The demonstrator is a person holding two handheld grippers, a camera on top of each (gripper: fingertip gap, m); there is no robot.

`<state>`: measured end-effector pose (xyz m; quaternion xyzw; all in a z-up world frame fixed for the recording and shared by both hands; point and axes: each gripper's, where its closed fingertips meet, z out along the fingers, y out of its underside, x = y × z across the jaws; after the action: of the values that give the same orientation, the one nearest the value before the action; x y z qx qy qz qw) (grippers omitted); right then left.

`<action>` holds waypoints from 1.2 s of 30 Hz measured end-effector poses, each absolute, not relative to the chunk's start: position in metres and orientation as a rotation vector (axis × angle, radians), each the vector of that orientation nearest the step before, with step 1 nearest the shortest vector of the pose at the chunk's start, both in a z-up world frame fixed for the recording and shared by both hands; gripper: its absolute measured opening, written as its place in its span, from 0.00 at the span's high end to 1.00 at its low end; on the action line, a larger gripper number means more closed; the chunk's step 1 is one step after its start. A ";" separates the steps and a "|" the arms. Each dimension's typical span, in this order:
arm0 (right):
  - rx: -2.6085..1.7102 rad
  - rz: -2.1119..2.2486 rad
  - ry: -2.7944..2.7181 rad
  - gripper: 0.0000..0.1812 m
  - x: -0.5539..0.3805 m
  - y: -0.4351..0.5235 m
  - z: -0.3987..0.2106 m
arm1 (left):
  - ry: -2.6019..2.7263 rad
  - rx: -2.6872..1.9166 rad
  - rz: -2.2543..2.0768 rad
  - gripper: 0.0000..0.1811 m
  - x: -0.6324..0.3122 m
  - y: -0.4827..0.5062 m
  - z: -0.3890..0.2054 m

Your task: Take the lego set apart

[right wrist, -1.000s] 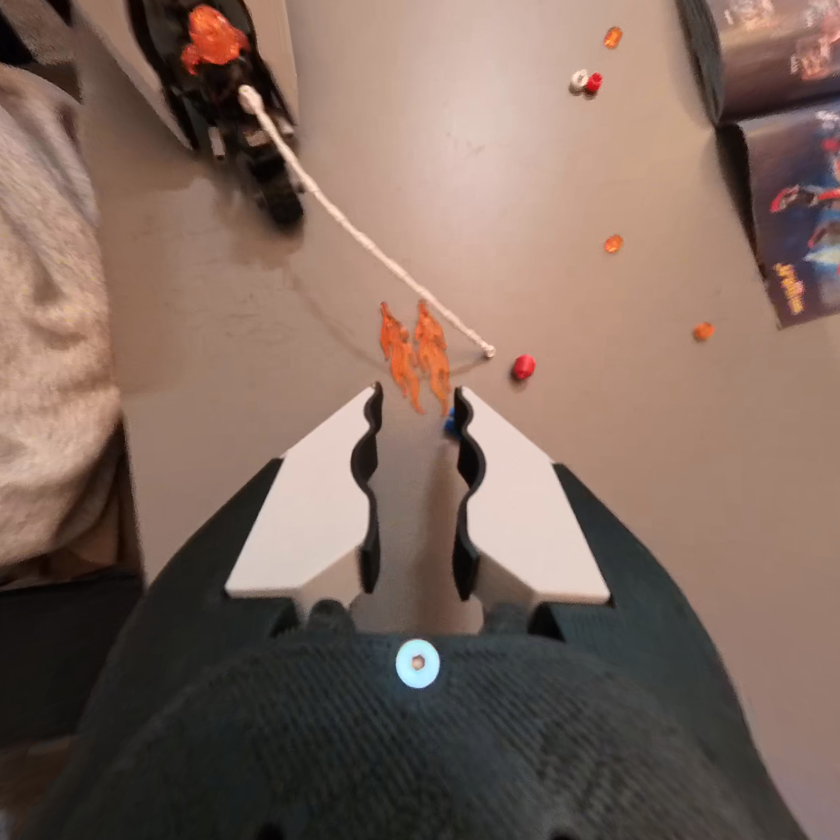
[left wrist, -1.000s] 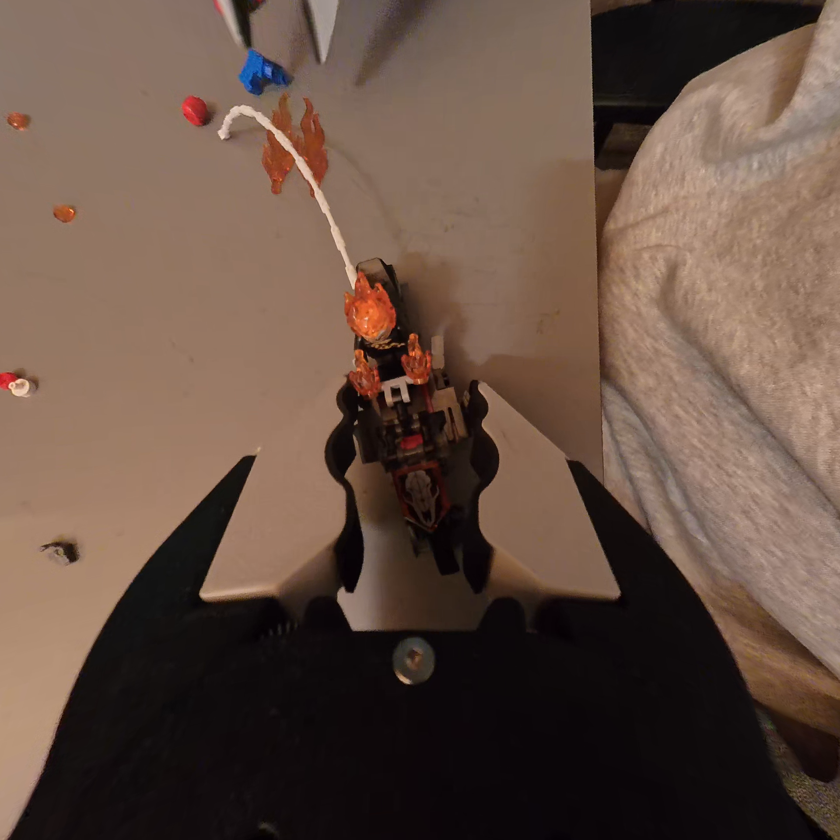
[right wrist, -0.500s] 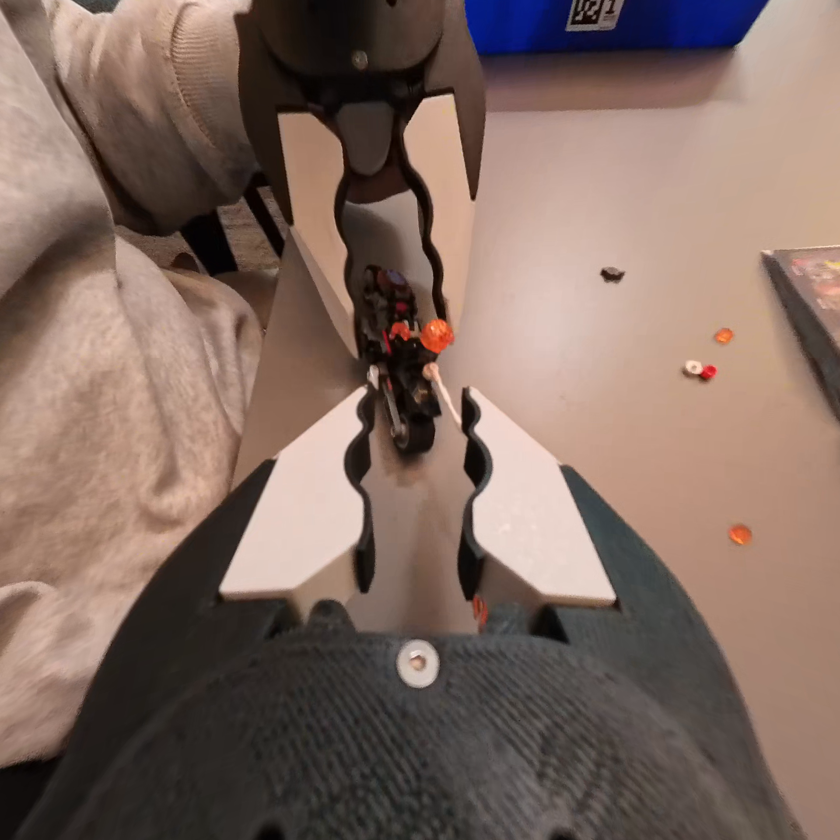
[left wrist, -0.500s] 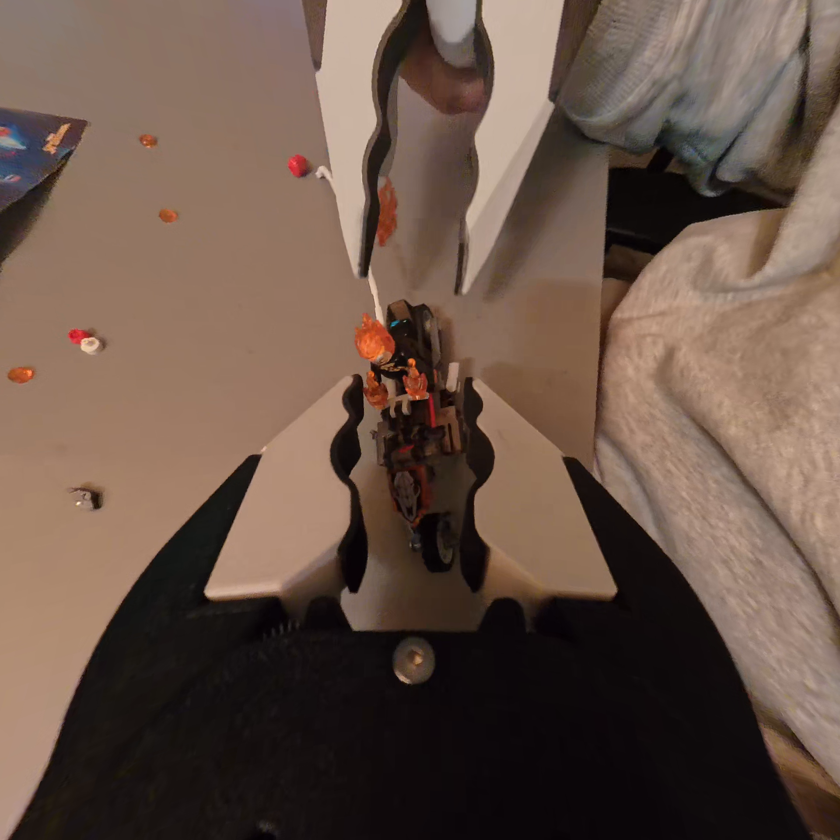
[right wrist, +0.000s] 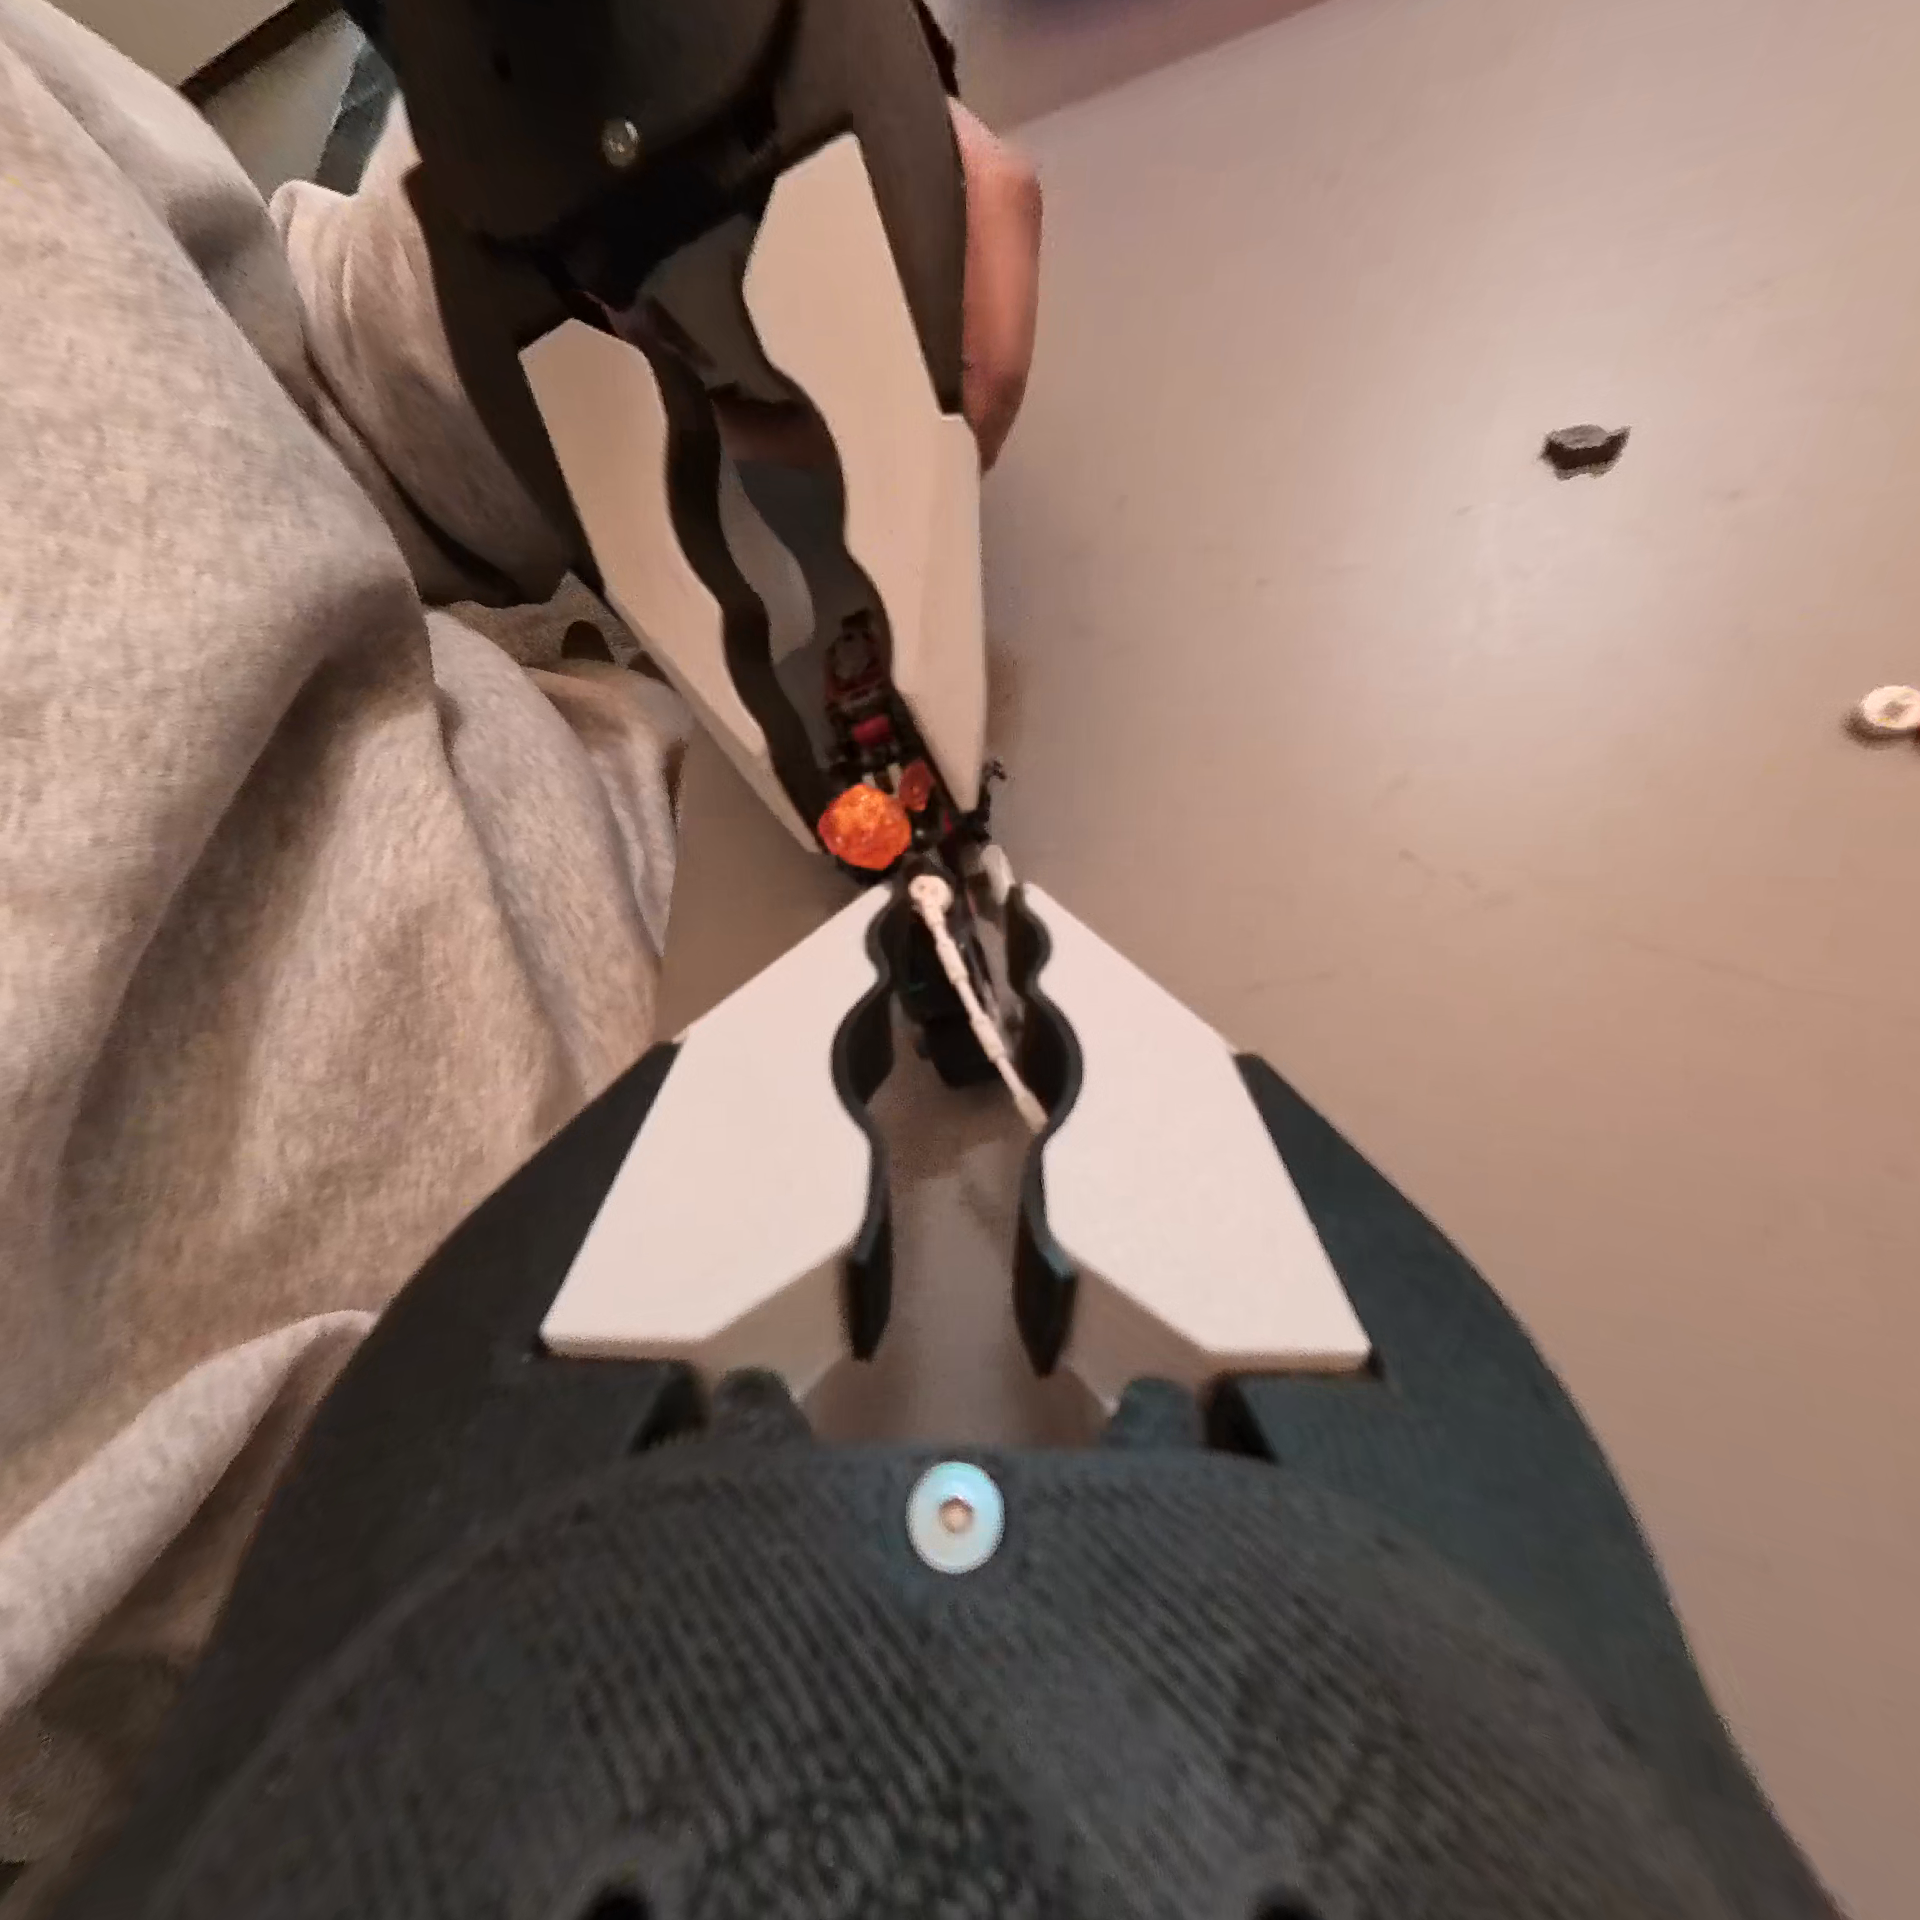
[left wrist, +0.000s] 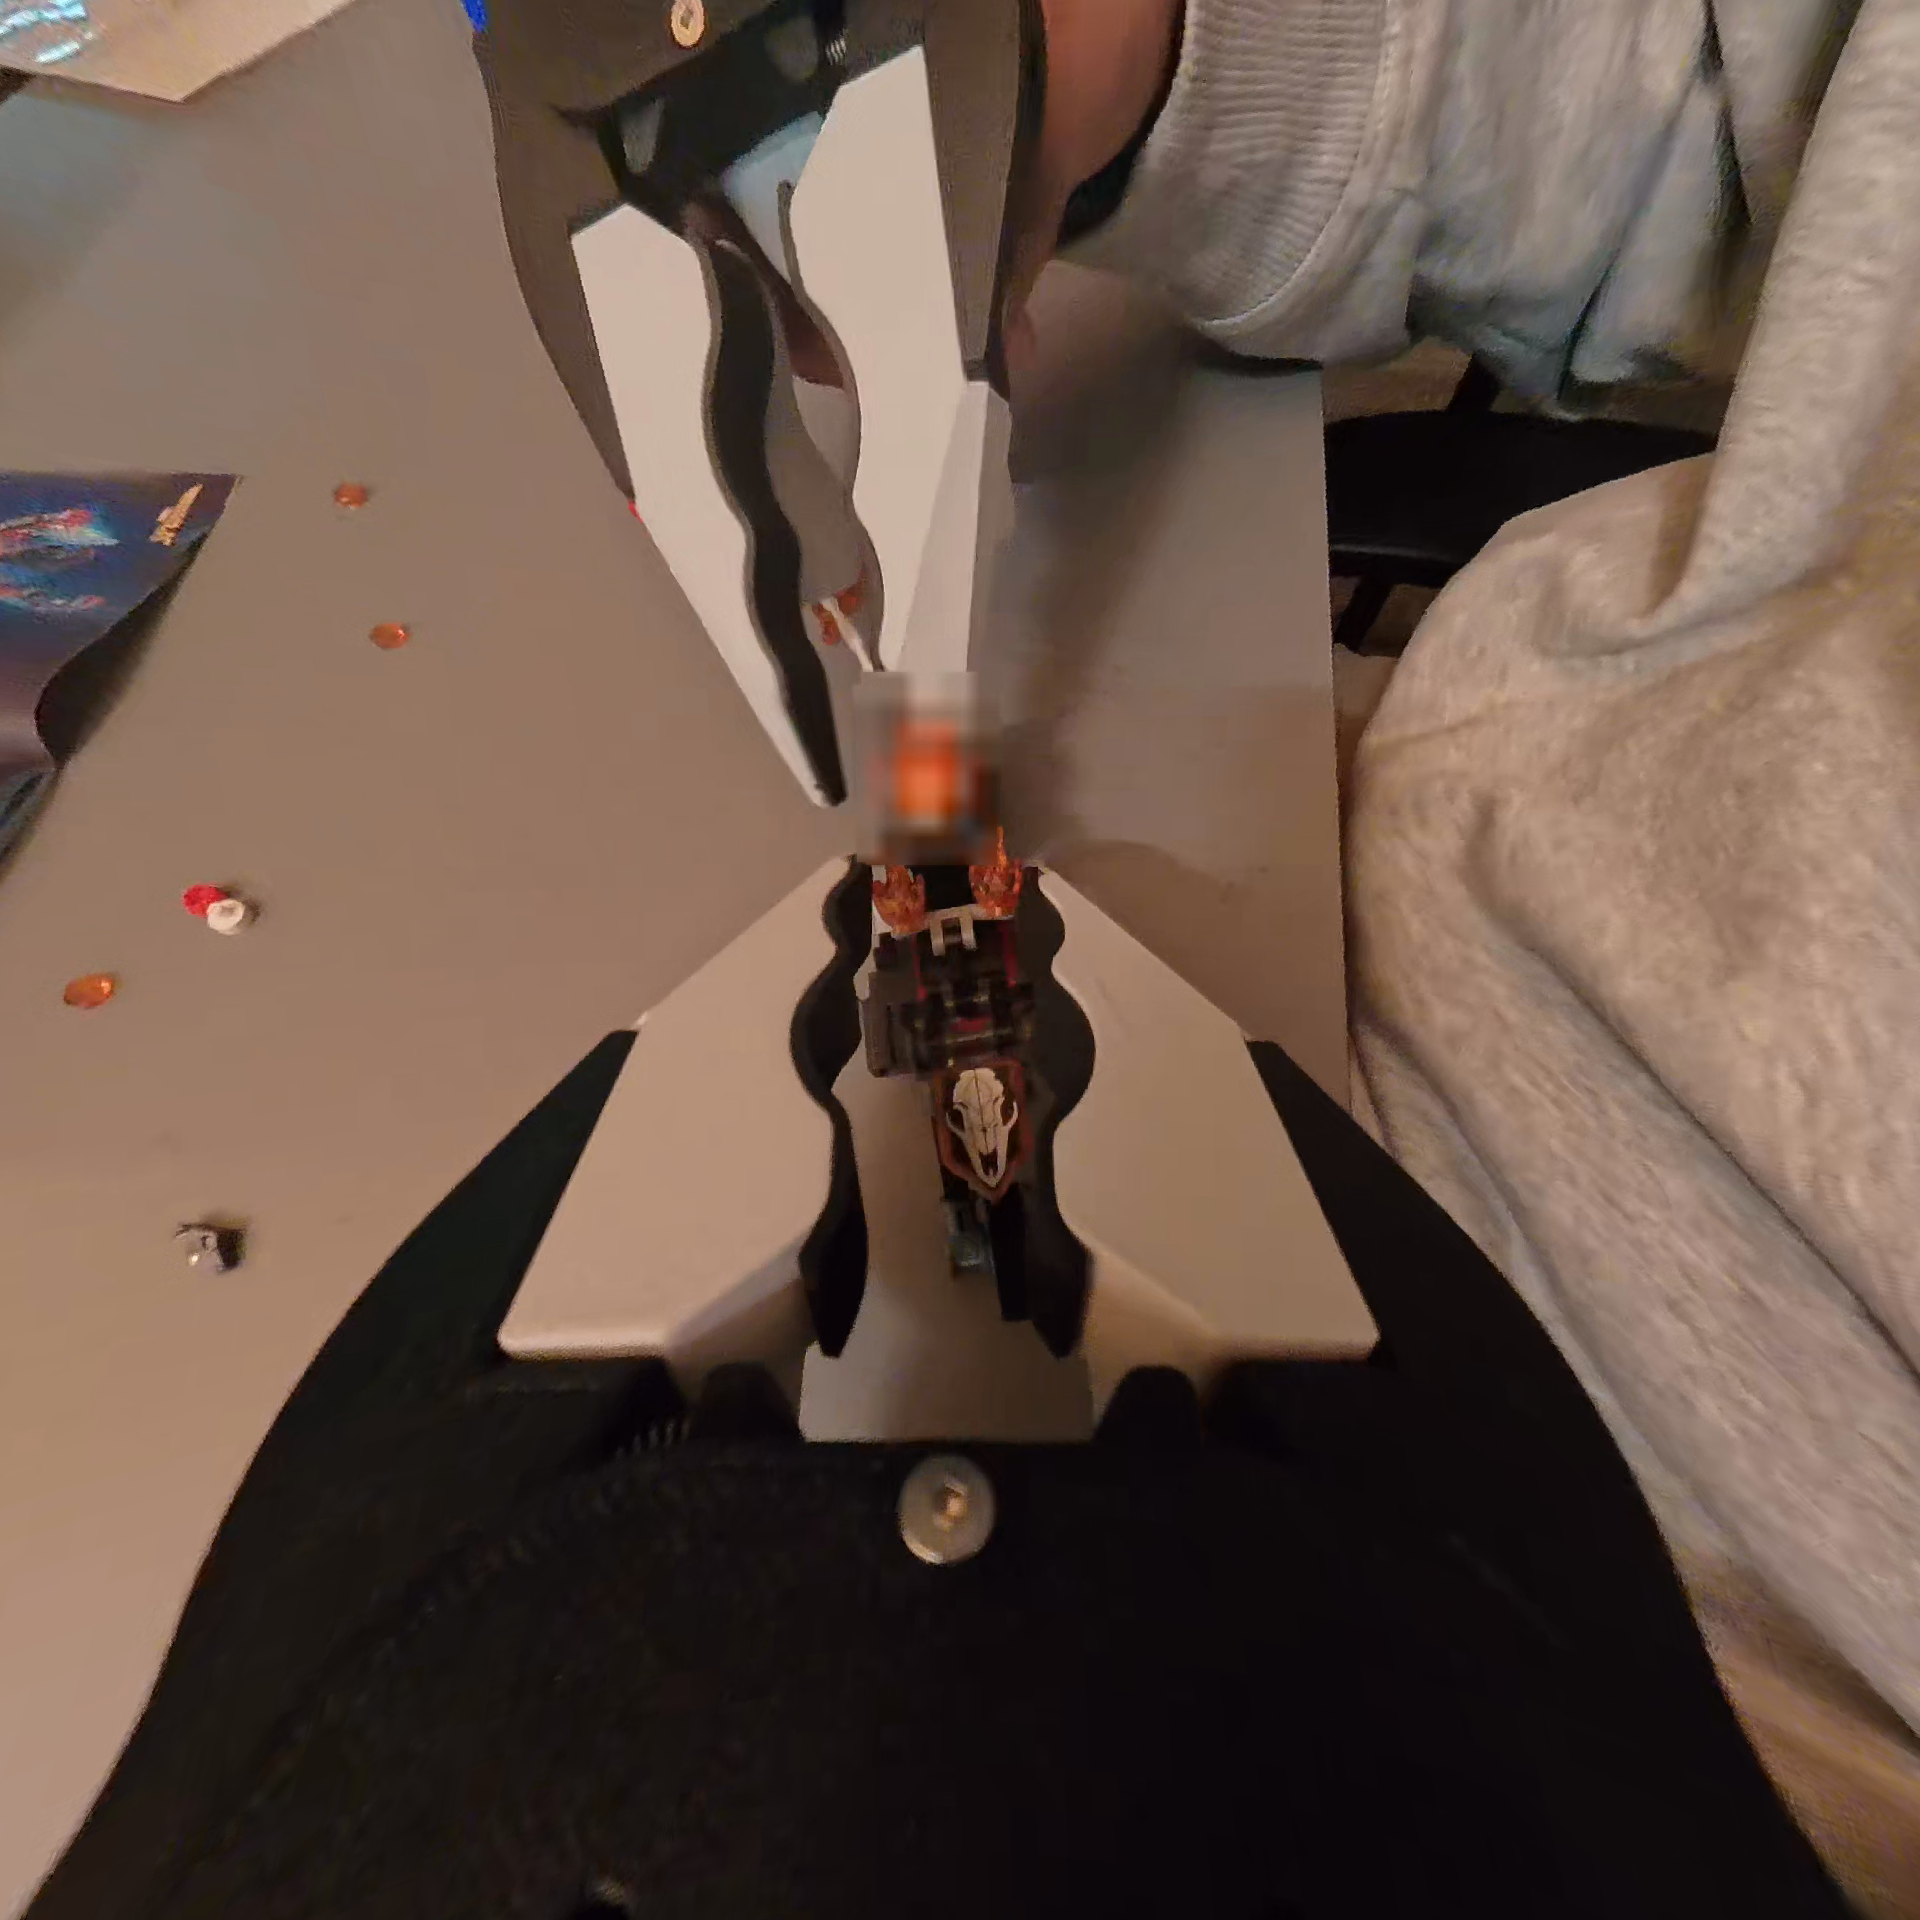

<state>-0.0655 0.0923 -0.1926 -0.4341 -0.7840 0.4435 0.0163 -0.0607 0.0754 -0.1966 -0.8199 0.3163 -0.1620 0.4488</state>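
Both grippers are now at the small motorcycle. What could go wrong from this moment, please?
1. The white chain lies between the right gripper's fingers beside the rear wheel, so closing may pinch the chain instead.
2. The left gripper holds the motorcycle close to the table edge; a piece that pops off could drop into the grey fabric.

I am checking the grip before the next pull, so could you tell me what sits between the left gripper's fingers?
The left gripper holds the black lego motorcycle, its skull-printed front facing the camera. Orange flame pieces sit at the handlebars. The rider's head is hidden under a mosaic patch.
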 end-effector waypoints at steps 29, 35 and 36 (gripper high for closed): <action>-1.448 1.597 -2.024 1.00 -0.061 0.094 -0.187 | 0.780 -2.109 -0.384 0.84 -0.059 0.078 -0.209; -1.558 1.580 -1.929 1.00 -0.067 0.098 -0.189 | 0.765 -2.208 -0.357 0.83 -0.062 0.079 -0.214; -1.568 1.572 -1.908 1.00 -0.068 0.100 -0.189 | 0.768 -2.215 -0.352 0.83 -0.063 0.079 -0.214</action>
<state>-0.0679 0.0996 -0.1892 -0.5325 -0.6481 0.5340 0.1067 -0.0630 0.0794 -0.2144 -0.8657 0.3001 -0.1376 0.3762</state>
